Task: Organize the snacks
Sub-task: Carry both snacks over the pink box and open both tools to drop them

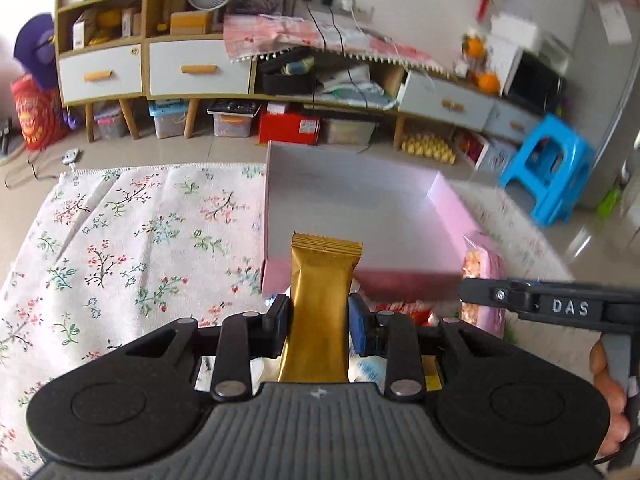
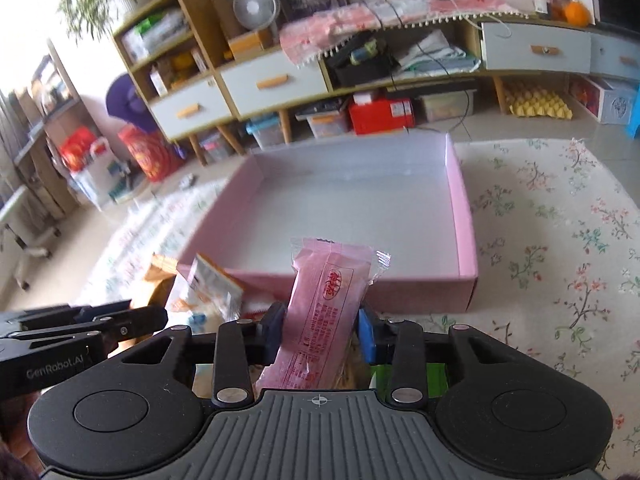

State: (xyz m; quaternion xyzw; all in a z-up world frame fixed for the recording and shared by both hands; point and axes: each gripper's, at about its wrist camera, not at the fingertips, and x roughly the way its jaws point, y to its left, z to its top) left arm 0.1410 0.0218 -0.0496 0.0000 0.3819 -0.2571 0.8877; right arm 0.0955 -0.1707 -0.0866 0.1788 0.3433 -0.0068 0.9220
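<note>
My left claw (image 1: 319, 322) clamped on gold snack bar (image 1: 318, 312); right claw (image 2: 322, 330) clamped on pink snack packet (image 2: 324, 312) — pink box (image 2: 464, 216) at 12 o'clock

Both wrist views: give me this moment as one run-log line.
left gripper: shut on gold snack bar | right gripper: shut on pink snack packet | pink box: empty, ahead | loose snacks: before box

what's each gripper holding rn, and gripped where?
Left gripper: gold snack packet, clamped across its middle. Right gripper: pink snack packet, also mid-body, top end sticking forward.
</note>
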